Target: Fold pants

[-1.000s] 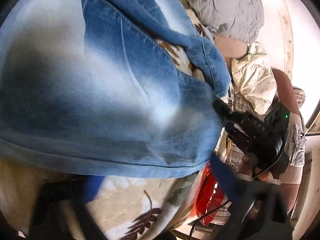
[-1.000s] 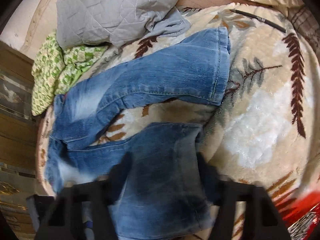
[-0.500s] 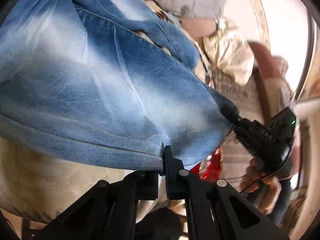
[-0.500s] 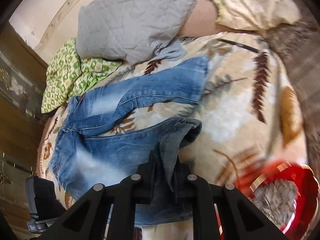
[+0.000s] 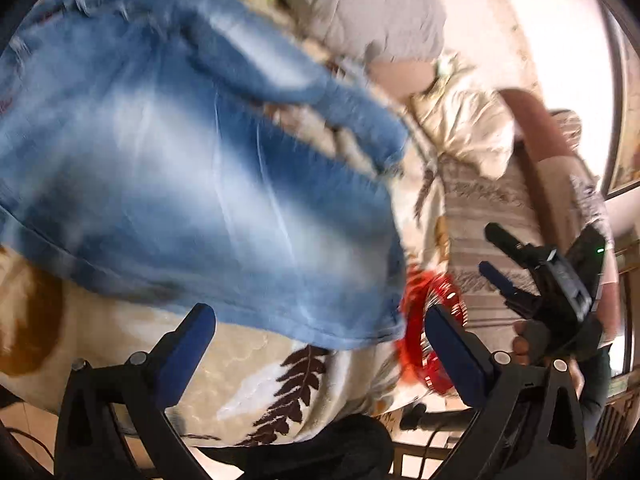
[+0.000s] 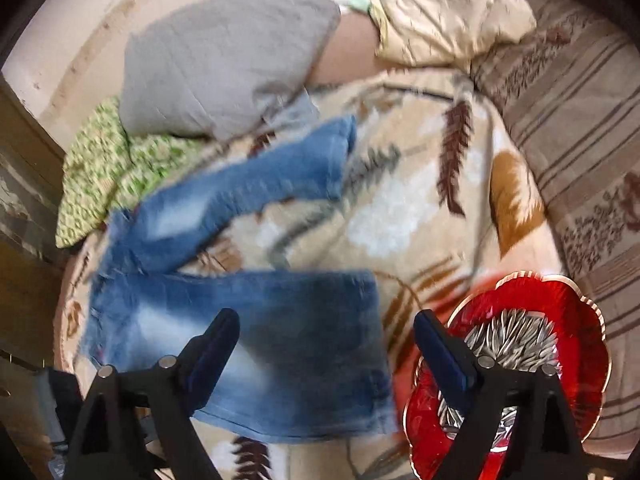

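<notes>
Faded blue jeans (image 6: 256,312) lie spread on a cream blanket with leaf prints (image 6: 420,208), the two legs splayed apart. The near leg fills the left wrist view (image 5: 180,184), its hem close to the camera. My left gripper (image 5: 316,332) hangs just above that hem, its jaws opening wide with nothing between the blue pads. My right gripper (image 6: 324,340) hovers over the near leg's lower end, jaws likewise opening and free of cloth. The right gripper (image 5: 496,256) also shows in the left wrist view, held by a hand.
A red glass dish of sunflower seeds (image 6: 516,364) sits at the blanket's near right edge, close to my right fingers. A grey quilted pillow (image 6: 224,60), a green patterned cloth (image 6: 104,172) and a cream pillow (image 6: 444,8) lie at the far side. A striped sofa cushion (image 6: 580,140) lies right.
Both grippers were shut on the near leg's hem half a second ago; both have let go and risen. The leg's end now lies flat on the blanket instead of bunched up.
</notes>
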Motion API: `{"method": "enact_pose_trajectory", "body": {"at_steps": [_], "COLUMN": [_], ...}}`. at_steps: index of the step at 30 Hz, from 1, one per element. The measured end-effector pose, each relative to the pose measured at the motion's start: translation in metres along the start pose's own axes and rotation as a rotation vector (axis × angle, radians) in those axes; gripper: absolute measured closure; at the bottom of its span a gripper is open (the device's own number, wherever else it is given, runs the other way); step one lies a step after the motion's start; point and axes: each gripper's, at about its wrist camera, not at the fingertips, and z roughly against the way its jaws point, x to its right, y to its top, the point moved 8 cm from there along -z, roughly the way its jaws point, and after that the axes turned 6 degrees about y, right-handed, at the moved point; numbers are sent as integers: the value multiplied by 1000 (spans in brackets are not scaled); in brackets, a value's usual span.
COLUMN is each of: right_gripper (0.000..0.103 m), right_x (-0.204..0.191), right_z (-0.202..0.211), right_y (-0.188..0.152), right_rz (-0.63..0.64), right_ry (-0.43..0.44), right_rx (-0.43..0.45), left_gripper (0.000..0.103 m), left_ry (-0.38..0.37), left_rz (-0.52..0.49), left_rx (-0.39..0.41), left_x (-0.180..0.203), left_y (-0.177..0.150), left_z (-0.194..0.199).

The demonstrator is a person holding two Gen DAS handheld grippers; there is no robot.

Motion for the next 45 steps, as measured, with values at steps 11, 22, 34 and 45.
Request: {"method": "enact_pose_trajectory", "body": {"at_steps": [11, 22, 34, 45], "right_gripper": [2, 0, 0, 0], "right_x": [-134, -322, -437, -447], "right_z": [-31, -139, -242, -297], "right_y": [37, 64, 74, 84], "right_rz": [202, 401, 649, 657], "right_ry": [37, 124, 35, -19], "right_rx": [4, -178, -222, -278], "left_gripper": [0, 0, 0, 0], "left_ry": [301, 273, 354, 387], "left_rz": [-157, 95, 110, 28], "left_rx": [345, 428, 447, 448], "left_x": [-108, -251, -306, -293], "left_y": [79, 112, 112, 122], "left_z": [112, 154, 134, 117]}}
